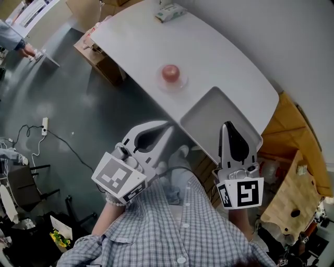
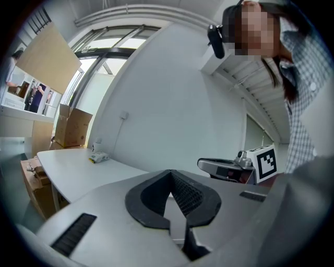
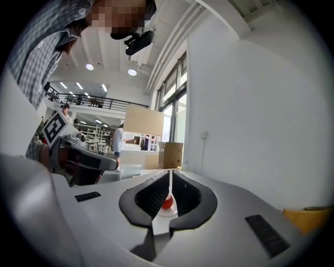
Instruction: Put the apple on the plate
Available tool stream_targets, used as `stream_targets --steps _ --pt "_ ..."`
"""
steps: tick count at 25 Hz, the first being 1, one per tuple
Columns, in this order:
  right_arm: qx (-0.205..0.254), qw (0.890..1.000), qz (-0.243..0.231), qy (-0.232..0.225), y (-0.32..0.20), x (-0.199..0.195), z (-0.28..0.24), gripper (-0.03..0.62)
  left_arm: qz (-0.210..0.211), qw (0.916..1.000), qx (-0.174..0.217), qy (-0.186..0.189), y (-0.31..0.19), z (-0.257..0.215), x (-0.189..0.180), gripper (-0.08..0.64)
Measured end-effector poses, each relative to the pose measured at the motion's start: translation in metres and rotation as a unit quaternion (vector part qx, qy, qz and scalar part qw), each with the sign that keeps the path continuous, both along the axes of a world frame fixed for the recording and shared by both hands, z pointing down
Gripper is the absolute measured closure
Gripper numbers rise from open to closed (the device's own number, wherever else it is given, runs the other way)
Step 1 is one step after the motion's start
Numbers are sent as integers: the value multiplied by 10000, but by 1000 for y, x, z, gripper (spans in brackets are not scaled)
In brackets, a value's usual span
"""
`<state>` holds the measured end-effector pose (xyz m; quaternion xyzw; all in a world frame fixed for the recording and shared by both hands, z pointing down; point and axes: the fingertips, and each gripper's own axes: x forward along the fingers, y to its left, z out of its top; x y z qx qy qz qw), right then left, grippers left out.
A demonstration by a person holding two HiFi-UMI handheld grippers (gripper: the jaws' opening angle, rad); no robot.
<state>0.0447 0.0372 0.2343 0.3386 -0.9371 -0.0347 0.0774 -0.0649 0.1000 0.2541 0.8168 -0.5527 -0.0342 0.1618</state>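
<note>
Checked shirt fabric (image 1: 172, 229) is seen nearest, at the bottom of the head view, with both tools held out in front of it. The left tongs (image 1: 168, 126) are pointed up and to the right; in the left gripper view the left tongs (image 2: 169, 173) are seen pressed together at the tips, with only an empty lens-shaped hollow left between the ribbed pads (image 2: 188, 194). The right tongs (image 1: 227, 125) are held just beside a pale rectangular panel (image 1: 209, 117) at the near end of the surface (image 1: 229, 68); in the right gripper view the right tongs (image 3: 170, 173) are drawn in to a hairline slit and nothing is gripped. Through the hollow behind that slit the apple (image 3: 167, 203) is framed, well beyond the tips.

Farther out, the apple (image 1: 170, 72) is found resting on the plate (image 1: 180, 83), a clear one, set near the middle of the white surface and well apart from both tools. At the far end a small packet (image 1: 170, 11) is laid flat; it is also caught in the left gripper view (image 2: 98, 156). A cardboard box (image 1: 99, 57) is placed under the far edge, and a power strip (image 1: 45, 125) with cables is left on the grey floor (image 1: 78, 109).
</note>
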Motion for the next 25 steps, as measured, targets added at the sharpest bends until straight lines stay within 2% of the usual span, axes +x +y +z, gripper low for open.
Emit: stream_targets --steps 5,9,21,25 --pt "57 9997 -115 211 -17 -3 8 561 145 9999 -9 -54 -35 0 12 551" --pt "-13 9998 -115 184 -34 0 11 561 287 9995 -6 -101 -64 -1 25 551" --pt "-282 9988 235 333 -83 40 30 561 435 9987 -227 156 -129 10 50 551" --pt "-427 9975 423 374 -92 48 38 561 660 9972 -289 188 -145 14 57 551"
